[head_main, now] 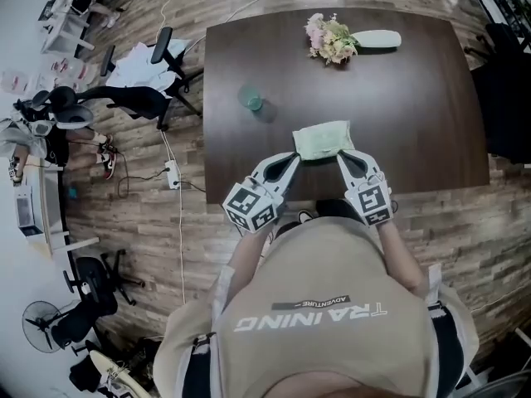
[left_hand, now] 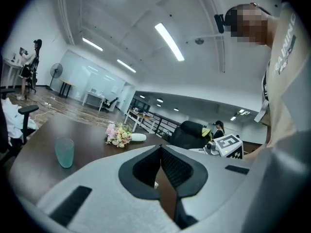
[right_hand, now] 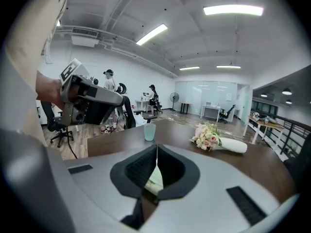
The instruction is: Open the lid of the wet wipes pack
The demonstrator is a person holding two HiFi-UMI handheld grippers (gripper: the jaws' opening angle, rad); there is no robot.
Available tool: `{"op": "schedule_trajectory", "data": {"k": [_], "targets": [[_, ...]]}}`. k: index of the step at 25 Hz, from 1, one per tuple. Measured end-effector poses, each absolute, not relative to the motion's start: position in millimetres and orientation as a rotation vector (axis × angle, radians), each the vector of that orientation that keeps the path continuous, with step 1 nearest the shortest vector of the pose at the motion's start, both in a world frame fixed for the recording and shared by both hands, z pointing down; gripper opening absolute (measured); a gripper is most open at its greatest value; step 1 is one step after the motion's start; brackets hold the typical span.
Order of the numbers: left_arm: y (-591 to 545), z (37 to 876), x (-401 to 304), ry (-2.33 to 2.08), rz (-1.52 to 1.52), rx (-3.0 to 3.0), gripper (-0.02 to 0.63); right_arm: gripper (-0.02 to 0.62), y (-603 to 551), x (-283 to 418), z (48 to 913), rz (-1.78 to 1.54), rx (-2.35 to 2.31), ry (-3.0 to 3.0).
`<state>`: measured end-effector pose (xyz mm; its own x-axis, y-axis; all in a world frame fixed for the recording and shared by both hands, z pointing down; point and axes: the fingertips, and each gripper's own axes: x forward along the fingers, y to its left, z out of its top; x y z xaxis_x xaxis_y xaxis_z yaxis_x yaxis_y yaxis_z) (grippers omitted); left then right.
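The wet wipes pack (head_main: 323, 139) is pale green, lies flat near the front edge of the dark table (head_main: 415, 114), and its lid looks closed. My left gripper (head_main: 290, 160) is at the pack's near left corner with its jaws shut and empty. My right gripper (head_main: 343, 157) is at the near right corner, also shut with nothing held. In the left gripper view the jaws (left_hand: 160, 148) meet at their tips. In the right gripper view the jaws (right_hand: 156, 148) also meet, and a strip of the pack (right_hand: 154, 179) shows below them.
A teal cup (head_main: 251, 99) stands behind and left of the pack. A flower bouquet (head_main: 332, 38) lies at the table's far side. An office chair (head_main: 158, 65) stands on the wood floor to the left. People are at desks far off.
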<state>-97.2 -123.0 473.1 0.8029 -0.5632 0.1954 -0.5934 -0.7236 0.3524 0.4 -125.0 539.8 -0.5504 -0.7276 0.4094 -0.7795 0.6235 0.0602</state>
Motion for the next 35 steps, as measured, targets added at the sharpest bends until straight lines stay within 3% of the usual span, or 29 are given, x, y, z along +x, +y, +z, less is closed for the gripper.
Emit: {"op": "schedule_trajectory", "data": {"k": [12, 26, 35], "targets": [[-190, 537, -61, -0.887, 0.445, 2.633, 0.009, 0.015, -185, 29, 591, 0.274, 1.020, -2.458], [-184, 673, -57, -0.679, 0.803, 2.445, 0.009, 0.015, -165, -3, 636, 0.235, 0.709, -2.377], [-177, 690, -64, -0.702, 0.813, 2.414, 0.009, 0.015, -162, -9, 649, 0.186, 0.666, -2.345]]}}
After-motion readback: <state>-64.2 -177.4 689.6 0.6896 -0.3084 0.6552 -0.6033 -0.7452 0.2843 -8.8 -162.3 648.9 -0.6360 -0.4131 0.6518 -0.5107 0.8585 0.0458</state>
